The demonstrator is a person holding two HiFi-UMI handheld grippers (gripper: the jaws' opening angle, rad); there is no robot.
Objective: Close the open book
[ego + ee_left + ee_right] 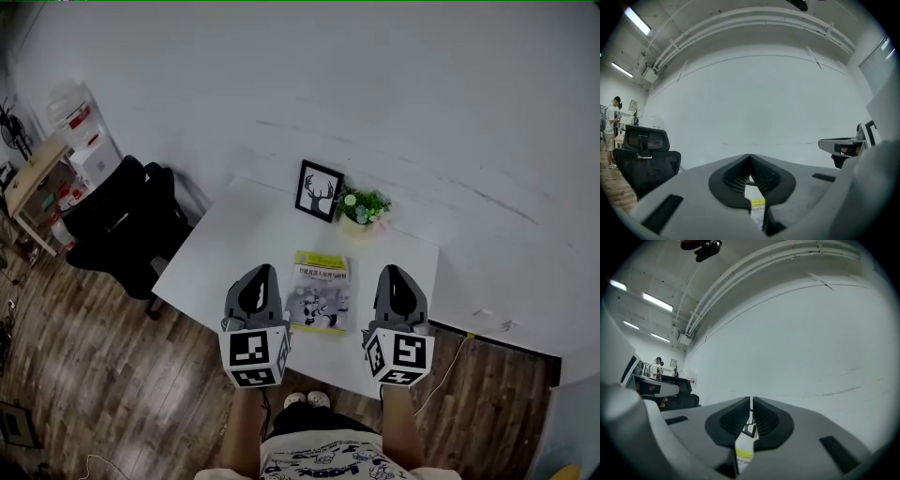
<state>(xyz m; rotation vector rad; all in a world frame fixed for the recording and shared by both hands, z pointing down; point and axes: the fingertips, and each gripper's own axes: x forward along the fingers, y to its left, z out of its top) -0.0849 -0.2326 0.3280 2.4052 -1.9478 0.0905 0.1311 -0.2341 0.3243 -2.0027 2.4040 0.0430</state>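
Observation:
The book point(321, 292) lies closed and flat on the white table point(225, 246), cover up, with a yellow band along its far edge. My left gripper point(263, 273) hovers just left of the book, pointing level toward the wall, jaws shut and empty. My right gripper point(395, 272) hovers just right of it, also shut with nothing held. In the left gripper view the tips point(750, 157) meet and a sliver of the book point(757, 206) shows below them. In the right gripper view the jaws point(751, 400) stand together, with the book's edge point(744, 453) beneath.
A framed deer picture point(319, 190) and a small potted plant point(362, 208) stand at the table's far edge by the white wall. A black office chair point(122, 225) sits left of the table. Shelves and boxes point(56, 169) stand farther left. A person point(610, 131) stands far left.

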